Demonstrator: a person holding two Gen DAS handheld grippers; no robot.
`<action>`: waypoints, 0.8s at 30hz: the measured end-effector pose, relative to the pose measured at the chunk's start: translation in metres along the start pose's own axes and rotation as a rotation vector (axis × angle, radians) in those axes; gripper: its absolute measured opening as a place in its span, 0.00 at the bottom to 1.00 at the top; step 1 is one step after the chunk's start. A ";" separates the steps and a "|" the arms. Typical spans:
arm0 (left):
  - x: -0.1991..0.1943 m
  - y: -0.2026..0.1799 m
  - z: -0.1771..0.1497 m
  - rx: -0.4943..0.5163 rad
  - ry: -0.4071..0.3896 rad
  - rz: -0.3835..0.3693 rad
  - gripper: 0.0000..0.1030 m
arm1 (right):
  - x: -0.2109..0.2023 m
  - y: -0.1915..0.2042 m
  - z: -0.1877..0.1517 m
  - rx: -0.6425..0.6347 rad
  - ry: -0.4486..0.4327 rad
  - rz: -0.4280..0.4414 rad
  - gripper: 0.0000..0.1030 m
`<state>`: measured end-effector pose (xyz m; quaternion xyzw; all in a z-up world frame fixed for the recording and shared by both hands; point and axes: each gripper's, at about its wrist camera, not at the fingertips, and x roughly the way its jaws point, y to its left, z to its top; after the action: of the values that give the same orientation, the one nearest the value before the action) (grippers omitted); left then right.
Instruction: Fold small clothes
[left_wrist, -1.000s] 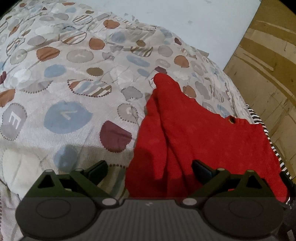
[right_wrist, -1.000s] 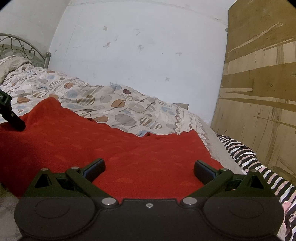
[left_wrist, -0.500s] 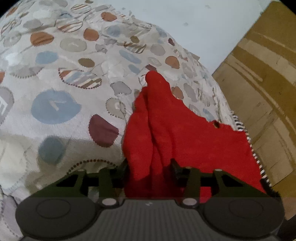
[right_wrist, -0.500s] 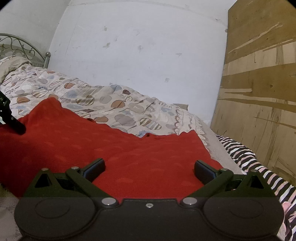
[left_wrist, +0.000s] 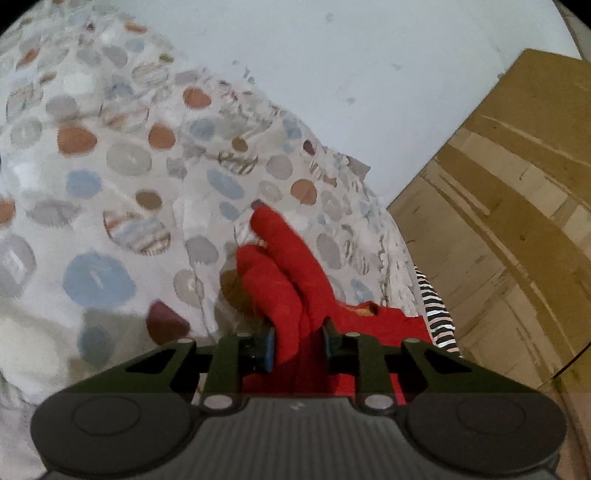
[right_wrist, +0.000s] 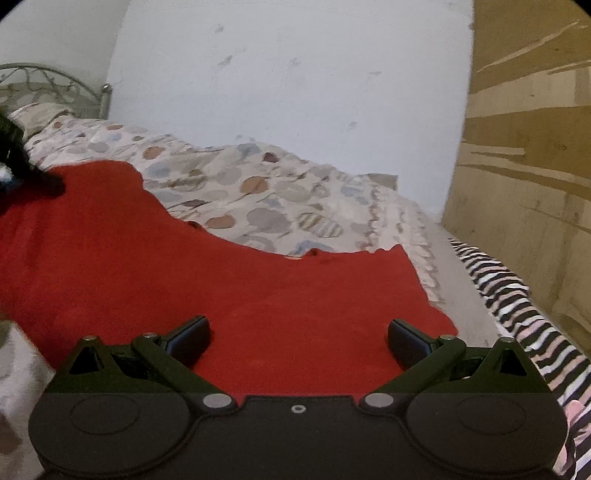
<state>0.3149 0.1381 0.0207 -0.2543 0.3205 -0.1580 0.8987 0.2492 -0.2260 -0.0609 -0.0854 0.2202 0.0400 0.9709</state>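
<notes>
The left hand-held gripper (left_wrist: 297, 341) is closing on a bunched edge of the red cloth (right_wrist: 207, 280) on the bed (right_wrist: 258, 184), and the bunch could slip out if the pinch is thin. The right hand-held gripper (right_wrist: 298, 338) is wide open over the cloth, holding nothing. A striped cloth (right_wrist: 517, 295) lies close beside it and could get grabbed too.

Both looking forward and down from close above the bed (left_wrist: 110, 177), sharing red garment (left_wrist: 295, 280), far wall (right_wrist: 295, 92) and wooden panel (right_wrist: 524, 147).
</notes>
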 end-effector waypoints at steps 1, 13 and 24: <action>-0.003 -0.003 0.000 0.029 -0.001 0.017 0.24 | -0.001 0.002 0.002 0.010 0.001 0.014 1.00; 0.038 -0.015 -0.002 0.116 0.104 0.193 0.24 | -0.002 -0.018 -0.005 0.050 0.023 0.103 1.00; 0.038 0.040 -0.028 -0.073 0.138 0.111 0.66 | -0.007 -0.046 -0.005 0.121 -0.061 0.123 1.00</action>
<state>0.3294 0.1442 -0.0389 -0.2571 0.4007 -0.1136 0.8720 0.2465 -0.2724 -0.0556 -0.0116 0.1973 0.0889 0.9762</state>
